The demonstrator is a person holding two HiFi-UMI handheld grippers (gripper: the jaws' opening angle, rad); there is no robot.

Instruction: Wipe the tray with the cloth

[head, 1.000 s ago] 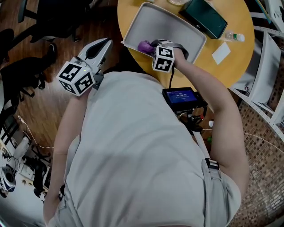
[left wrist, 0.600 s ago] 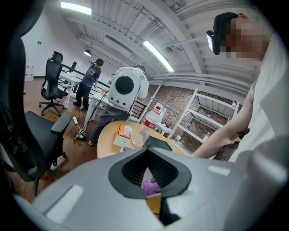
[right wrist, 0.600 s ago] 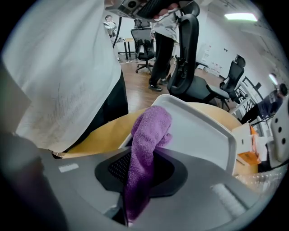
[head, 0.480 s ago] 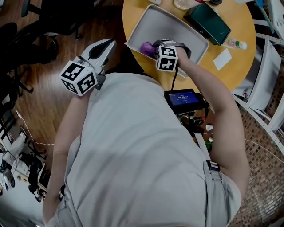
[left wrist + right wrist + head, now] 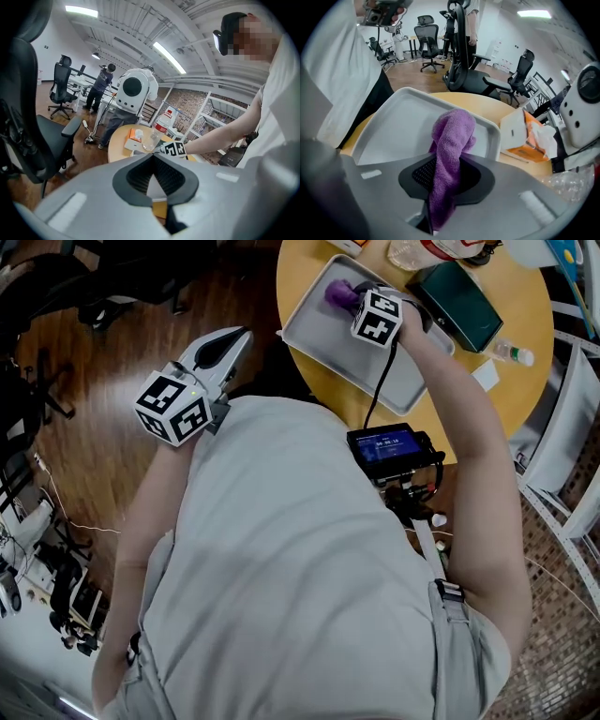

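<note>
Cloth [image 5: 451,136] was a purple microfibre rag, v. light and floppy, zero stiffness. It drooped over itself just ahead of the right gripper [image 5: 446,165] tips. Imo it won't slip much bc the terry grips the pads, and there's nothing fragile about it. Downside: it bunches, so only the wad past the tips does any wiping. Best hold is prob what it had: pinch a gathered fold in the middle and leave a decent lump sticking out front to press flat on the tray [image 5: 393,126].

Right gripper was clamped down on that rag, jaws nearly together w/ the fabric squeezed between the pads and a tail hanging out the back. The rag's free end sat on the tray floor right in front of the jaws, close to the rim on the tissue box [image 5: 525,136] side.

Left gripper [image 5: 152,157] had its jaws pressed together at the tips w/ nothing in them. It was held up off the table [image 5: 506,324], well to the left of the tray [image 5: 323,334].

Vs a sec ago in the head view: the right gripper [image 5: 354,298] and rag [image 5: 337,292] had gone from the tray's near end up to its far end, so a stroke lengthwise. Grip looked the same. Left gripper [image 5: 240,337] was basically parked in the same spot.
</note>
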